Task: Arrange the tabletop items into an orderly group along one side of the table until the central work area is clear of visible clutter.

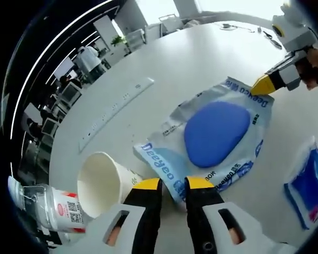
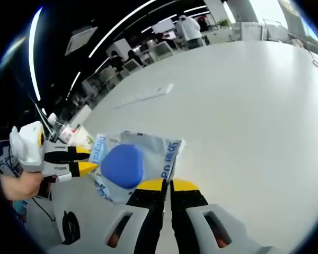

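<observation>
Grippers pinch opposite edges of the blue-and-white packet (image 1: 217, 138) lying flat on the white table (image 1: 191, 63): the left gripper (image 1: 173, 183) is closed on its near edge, the right gripper (image 2: 167, 185) on the far one. A paper cup (image 1: 103, 182) lies tipped just beside the left jaws.

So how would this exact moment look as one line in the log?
left gripper: shut on wipes pack edge | right gripper: shut on opposite edge | paper cup, bottle: beside pack | pack spread between both
</observation>
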Available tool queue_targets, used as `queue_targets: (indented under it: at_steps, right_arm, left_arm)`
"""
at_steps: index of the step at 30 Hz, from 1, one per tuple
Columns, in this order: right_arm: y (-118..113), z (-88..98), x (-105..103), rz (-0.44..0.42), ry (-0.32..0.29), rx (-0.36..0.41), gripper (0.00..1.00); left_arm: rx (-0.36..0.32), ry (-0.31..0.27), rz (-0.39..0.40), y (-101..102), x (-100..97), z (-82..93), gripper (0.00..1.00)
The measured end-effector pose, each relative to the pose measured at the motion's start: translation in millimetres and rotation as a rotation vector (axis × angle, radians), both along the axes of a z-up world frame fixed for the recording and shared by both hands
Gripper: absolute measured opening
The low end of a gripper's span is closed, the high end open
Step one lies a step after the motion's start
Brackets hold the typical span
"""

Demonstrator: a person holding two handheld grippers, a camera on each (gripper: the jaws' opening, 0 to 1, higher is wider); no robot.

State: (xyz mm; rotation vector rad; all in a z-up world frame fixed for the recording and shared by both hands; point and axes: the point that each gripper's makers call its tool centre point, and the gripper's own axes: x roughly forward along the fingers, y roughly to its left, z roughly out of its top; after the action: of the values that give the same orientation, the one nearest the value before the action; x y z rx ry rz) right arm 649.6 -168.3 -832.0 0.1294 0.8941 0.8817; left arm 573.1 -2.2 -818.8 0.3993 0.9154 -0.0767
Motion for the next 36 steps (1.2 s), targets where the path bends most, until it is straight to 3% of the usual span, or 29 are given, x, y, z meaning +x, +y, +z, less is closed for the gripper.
queue_targets:
  at_steps: [9,15,18,25,33,36]
  right_arm:
    - [0.3,0.8,-0.6,-0.006,-0.006,-0.007,0.0]
    - [0.2,0.8,-0.3,-0.015,-0.005,-0.007,0.0]
    - [0.5,0.6,0.1,-0.013,-0.007,-0.009,0.0]
    - [1.8,1.3,-1.1,-0.02,0.005,0.007,0.02]
    - [6.1,7.2,-4.5,0.001,-0.046,0.001,0.17]
    - [4.8,9.2,-1.3,-0.034,-0.046,0.009,0.26]
  left_arm:
    - [-0.002,-0.042,-0.003,-4.4,-2.9,10.7,0.16]
    - [0.061,-0.128,-0.062,-15.5,-7.7,29.5,0.21]
    - [0.033,-0.116,-0.066,-23.0,-14.9,26.8,0.21]
    - [0.014,-0.104,-0.031,-19.9,-28.0,21.9,0.27]
    - [0.005,-0.103,-0.011,-11.0,-32.7,24.5,0.28]
    - [-0.01,-0.102,0.006,-9.3,-34.4,24.3,0.28]
